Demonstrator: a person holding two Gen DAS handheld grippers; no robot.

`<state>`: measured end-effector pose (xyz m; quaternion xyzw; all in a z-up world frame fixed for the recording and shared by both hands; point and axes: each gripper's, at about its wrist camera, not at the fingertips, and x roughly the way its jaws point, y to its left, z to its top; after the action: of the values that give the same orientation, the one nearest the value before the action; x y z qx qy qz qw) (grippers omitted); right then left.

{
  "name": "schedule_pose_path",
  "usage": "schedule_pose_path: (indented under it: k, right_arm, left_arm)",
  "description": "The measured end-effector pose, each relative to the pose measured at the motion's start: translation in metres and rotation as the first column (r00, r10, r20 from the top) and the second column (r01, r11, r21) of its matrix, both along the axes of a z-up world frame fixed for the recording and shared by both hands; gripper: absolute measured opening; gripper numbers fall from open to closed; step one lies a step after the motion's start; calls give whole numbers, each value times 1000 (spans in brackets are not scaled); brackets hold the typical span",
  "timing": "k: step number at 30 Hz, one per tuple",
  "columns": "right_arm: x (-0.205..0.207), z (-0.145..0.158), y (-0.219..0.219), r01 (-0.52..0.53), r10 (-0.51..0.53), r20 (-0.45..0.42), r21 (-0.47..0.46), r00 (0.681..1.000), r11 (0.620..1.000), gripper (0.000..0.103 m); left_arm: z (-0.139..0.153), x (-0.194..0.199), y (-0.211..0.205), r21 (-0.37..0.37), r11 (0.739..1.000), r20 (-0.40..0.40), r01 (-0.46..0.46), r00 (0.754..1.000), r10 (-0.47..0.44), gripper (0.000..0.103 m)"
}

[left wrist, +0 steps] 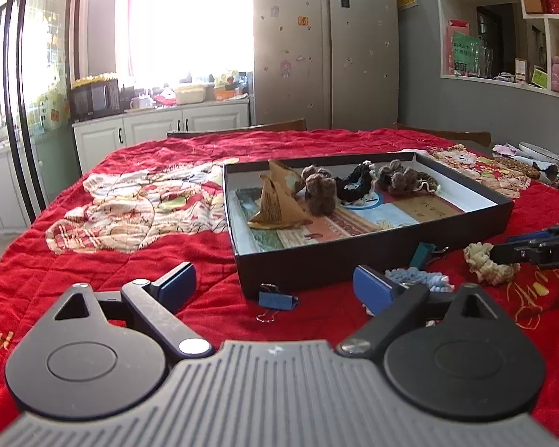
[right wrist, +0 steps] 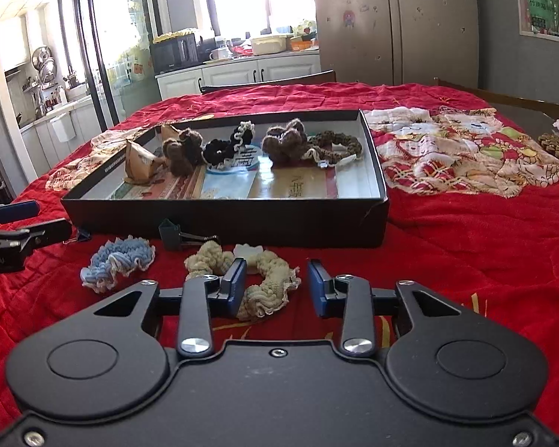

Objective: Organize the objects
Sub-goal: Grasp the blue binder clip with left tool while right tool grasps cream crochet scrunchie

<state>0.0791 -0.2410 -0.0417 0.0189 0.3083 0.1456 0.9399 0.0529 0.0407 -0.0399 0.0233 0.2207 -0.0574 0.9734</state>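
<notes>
— Where is the cream scrunchie [right wrist: 264, 279] sitting?

— It is lying on the red quilt [right wrist: 466, 231] covering the surface, just in front of the black box [right wrist: 220, 219]. The right gripper [right wrist: 275, 288] is hovering over it with its fingers spread, and one loop of the scrunchie is showing between the two blue pads [right wrist: 318, 290]. I cannot tell whether either pad is touching it.

— And its neighbours?

— A blue scrunchie [right wrist: 117, 262] is resting just to its left, and a dark green binder clip [right wrist: 175, 234] is standing behind both, close against the box wall. A small white piece [right wrist: 246, 251] is peeking out behind the cream one.

— What about the other hand?

— The left gripper [left wrist: 275, 288] is hanging wide open above the quilt, holding nothing. A blue binder clip [left wrist: 277, 300] is lying between its fingers, near the box corner, apart from both.

— And inside the box?

— Two folded paper boats [left wrist: 275, 205] are sitting at the left end, then a brown scrunchie [left wrist: 318, 192], a black one [left wrist: 354, 182] and another brown one [left wrist: 397, 177], all lying on printed cards [left wrist: 354, 219]. Behind the surface a fridge [left wrist: 324, 44] is standing.
</notes>
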Motion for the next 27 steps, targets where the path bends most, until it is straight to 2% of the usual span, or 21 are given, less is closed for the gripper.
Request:
schedule_pose_path:
  k: [5, 11, 14, 18, 19, 22, 25, 27]
  right_arm:
    - [1, -5, 0, -4, 4, -12, 8, 1000, 1000, 34]
    - [0, -6, 2, -21, 21, -13, 0, 1000, 1000, 34]
    - [0, -6, 3, -28, 28, -15, 1, 999, 1000, 34]
    - [0, -6, 4, -36, 36, -15, -3, 999, 999, 33]
    - [0, -7, 4, -37, 37, -15, -2, 999, 999, 32]
    - [0, -7, 4, -38, 38, -15, -2, 999, 999, 30]
    - [-1, -7, 4, -43, 43, -14, -3, 999, 999, 26]
    - [-1, -7, 6, -49, 49, -12, -5, 999, 999, 23]
  left_arm:
    - [-4, 11, 5, -29, 1000, -64, -8, 998, 6, 90]
    - [-15, 29, 8, -44, 999, -191, -21, 982, 12, 74]
    - [-17, 32, 12, -66, 997, -193, -35, 981, 22, 71]
    - [-17, 33, 5, -32, 998, -196, -54, 980, 47, 68]
    - [-17, 33, 3, -24, 998, -195, -62, 979, 56, 60]
    - [-16, 34, 1, -24, 997, -194, -76, 978, 70, 48]
    - [-15, 34, 0, -29, 997, -194, -74, 979, 67, 40]
    - [-15, 34, -1, -23, 997, -192, -74, 979, 68, 38]
